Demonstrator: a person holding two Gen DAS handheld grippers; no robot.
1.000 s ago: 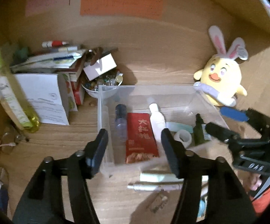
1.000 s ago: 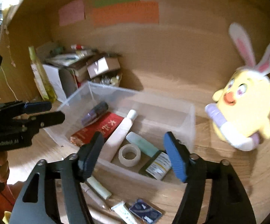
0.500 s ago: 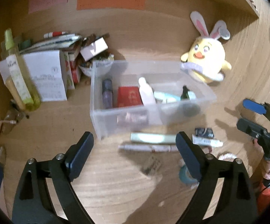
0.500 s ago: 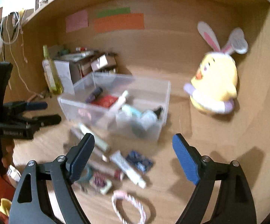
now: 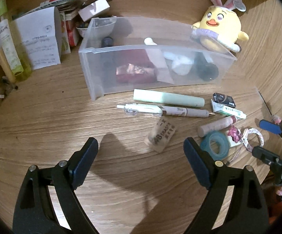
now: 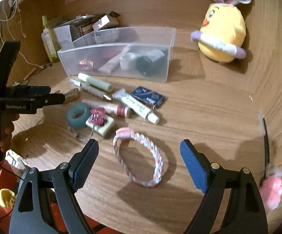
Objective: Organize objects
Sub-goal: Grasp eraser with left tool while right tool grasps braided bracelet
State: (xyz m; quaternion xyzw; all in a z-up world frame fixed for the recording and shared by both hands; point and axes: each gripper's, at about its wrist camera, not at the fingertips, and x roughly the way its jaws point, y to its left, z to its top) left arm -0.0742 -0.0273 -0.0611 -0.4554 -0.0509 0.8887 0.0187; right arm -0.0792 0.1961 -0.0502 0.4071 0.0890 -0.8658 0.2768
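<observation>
Two hand-held grippers are hanging over a wooden desk beside a clear plastic bin (image 5: 121, 72), the landmark already holding several small items. The left gripper (image 5: 141, 161), its jaws just widened and now gaping with nothing between them, is hovering in front of the bin, with a mint-green tube (image 5: 168, 98) and a white pen (image 5: 166, 110) lying just before the bin's front wall. The right gripper (image 6: 139, 161), its jaws likewise just widened and gripping nothing, is framing a pastel braided bracelet (image 6: 141, 158) lying farther out from the bin, beyond a teal tape roll (image 6: 78, 115) and a dark blue box (image 6: 147, 97).
</observation>
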